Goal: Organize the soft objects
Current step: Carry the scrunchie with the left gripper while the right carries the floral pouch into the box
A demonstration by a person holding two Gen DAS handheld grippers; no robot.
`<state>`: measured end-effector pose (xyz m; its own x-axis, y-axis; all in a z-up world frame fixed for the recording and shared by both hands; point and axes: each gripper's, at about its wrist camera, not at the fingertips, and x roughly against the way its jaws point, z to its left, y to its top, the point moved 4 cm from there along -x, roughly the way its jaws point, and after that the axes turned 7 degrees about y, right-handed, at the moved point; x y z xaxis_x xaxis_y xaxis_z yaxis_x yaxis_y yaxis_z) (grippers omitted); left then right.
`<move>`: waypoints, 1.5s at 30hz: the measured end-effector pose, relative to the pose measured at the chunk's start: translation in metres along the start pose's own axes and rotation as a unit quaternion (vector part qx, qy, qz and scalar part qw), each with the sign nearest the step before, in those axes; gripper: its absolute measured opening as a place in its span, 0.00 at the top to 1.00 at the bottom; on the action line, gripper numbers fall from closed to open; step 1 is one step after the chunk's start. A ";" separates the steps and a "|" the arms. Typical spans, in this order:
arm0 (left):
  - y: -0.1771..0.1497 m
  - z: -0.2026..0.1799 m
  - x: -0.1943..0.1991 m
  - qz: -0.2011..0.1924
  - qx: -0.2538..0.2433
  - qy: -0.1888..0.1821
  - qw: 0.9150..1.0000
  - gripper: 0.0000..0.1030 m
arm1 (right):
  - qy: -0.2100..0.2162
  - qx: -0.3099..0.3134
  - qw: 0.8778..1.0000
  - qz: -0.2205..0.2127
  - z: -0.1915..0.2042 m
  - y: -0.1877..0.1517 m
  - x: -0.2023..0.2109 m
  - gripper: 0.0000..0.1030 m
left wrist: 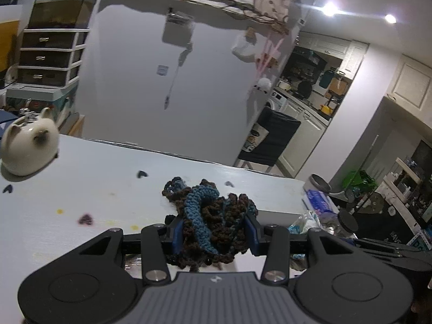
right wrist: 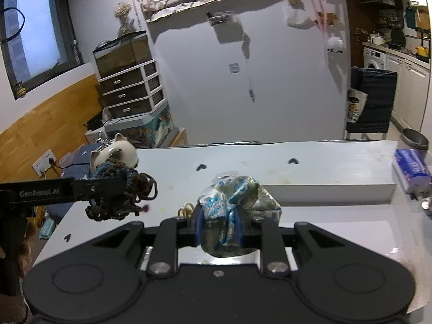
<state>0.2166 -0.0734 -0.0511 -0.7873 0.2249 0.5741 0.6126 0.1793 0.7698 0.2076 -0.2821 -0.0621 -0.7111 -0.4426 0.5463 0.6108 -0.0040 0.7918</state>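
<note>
My left gripper is shut on a bunched brown and teal crocheted piece, held above the white table. It also shows in the right wrist view, at the left, with the crochet hanging from its fingers. My right gripper is shut on a crumpled blue, white and gold patterned cloth pouch, held just above the table. The pouch also shows in the left wrist view, at the right edge past the crochet.
A white ceramic cat figure stands at the table's far left; it shows behind the crochet in the right wrist view. A blue tissue pack and a round grey tin sit at the far right. A raised white shelf runs across the back.
</note>
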 end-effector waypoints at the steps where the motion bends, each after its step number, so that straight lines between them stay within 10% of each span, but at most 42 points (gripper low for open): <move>1: -0.002 -0.007 -0.002 0.001 -0.002 -0.002 1.000 0.56 | -0.002 -0.001 1.000 0.000 -0.007 0.000 0.004 0.76; 26: -0.104 -0.128 -0.117 0.162 -0.120 -0.052 0.978 0.56 | -0.055 0.010 0.996 0.069 -0.132 -0.040 0.043 0.76; 45: -0.128 -0.081 -0.130 0.177 0.125 0.045 0.975 0.55 | 0.057 0.137 0.970 0.195 -0.111 -0.062 -0.022 0.73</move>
<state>0.2349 -0.2031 -0.2017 -0.5196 0.2323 0.8222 0.8363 0.3355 0.4337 0.2239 -0.3719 -0.1532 -0.3925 -0.4582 0.7975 0.6992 0.4146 0.5824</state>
